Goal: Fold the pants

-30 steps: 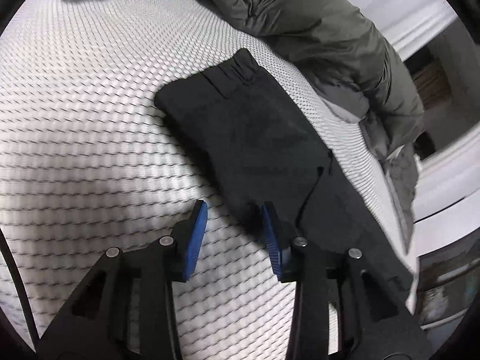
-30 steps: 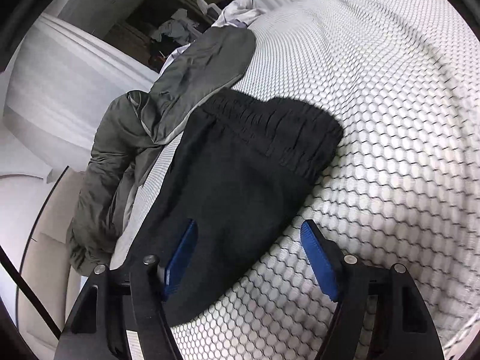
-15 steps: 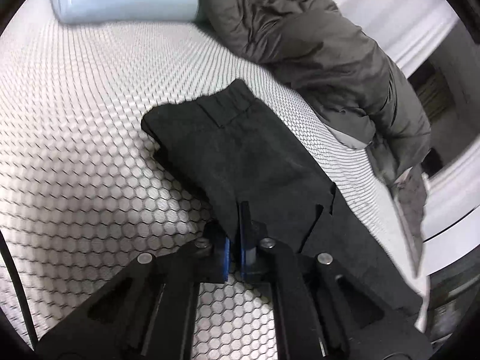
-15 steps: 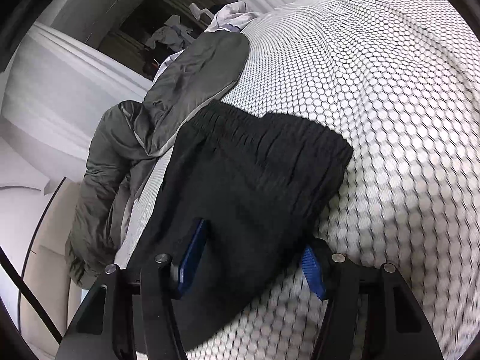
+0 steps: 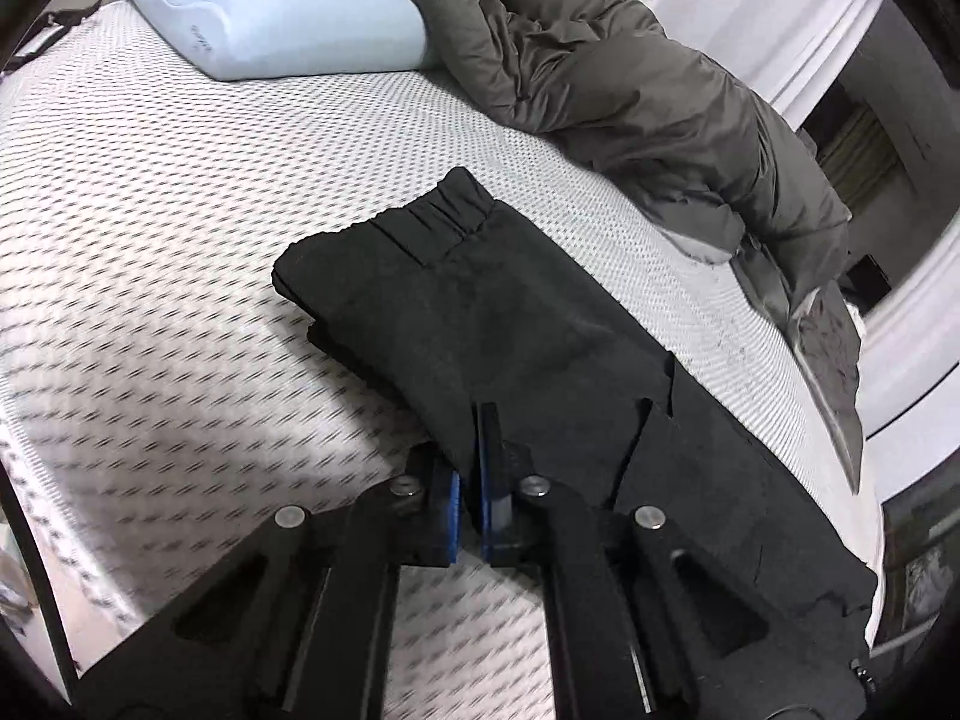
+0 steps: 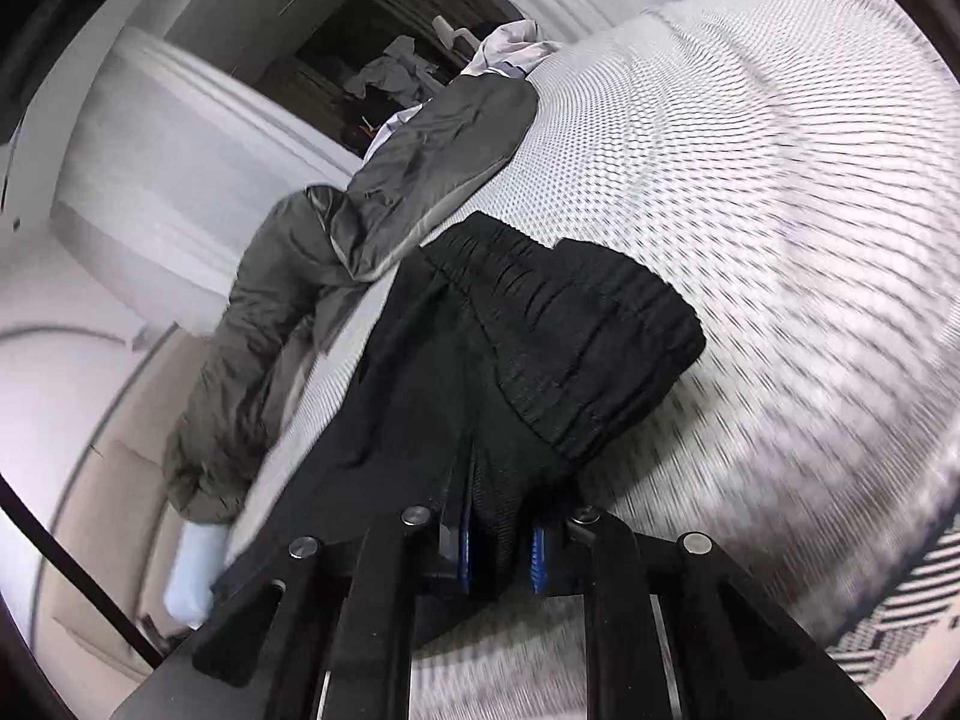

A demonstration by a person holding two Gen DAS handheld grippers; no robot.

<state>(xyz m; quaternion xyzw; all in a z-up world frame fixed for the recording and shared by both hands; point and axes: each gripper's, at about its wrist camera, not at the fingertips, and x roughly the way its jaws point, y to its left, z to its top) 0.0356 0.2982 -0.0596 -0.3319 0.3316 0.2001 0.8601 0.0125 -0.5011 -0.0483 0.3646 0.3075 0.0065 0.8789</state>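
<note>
Left wrist view first: the black pants (image 5: 480, 324) are lying folded lengthwise on the white honeycomb-patterned mattress (image 5: 150, 240), elastic waistband at the far end, legs running off toward the lower right. The left gripper (image 5: 471, 480) is clamped down tight on the near long edge of the fabric, with the blue pads (image 5: 453, 504) basically meeting and just a thin bit of cloth pinched between them. Up top there's a pale blue pillow (image 5: 282, 6), and right next to it a rumpled olive-grey duvet (image 5: 630, 84) bunched along the far side of the bed, close to the pants but not on them. Right wrist view: same pants (image 6: 480, 372), with the gathered waistband sitting up near the middle of the shot. The right gripper (image 6: 501, 546) has just been closing and now has a thick bunch of the black cloth squeezed between its blue pads (image 6: 537, 558), so there's a bit of a gap filled with fabric. The duvet (image 6: 420, 168) hangs off the bed edge on the left, its corner lying just beside the waistband. Mattress (image 6: 750, 180) is blurry on the right side.
</note>
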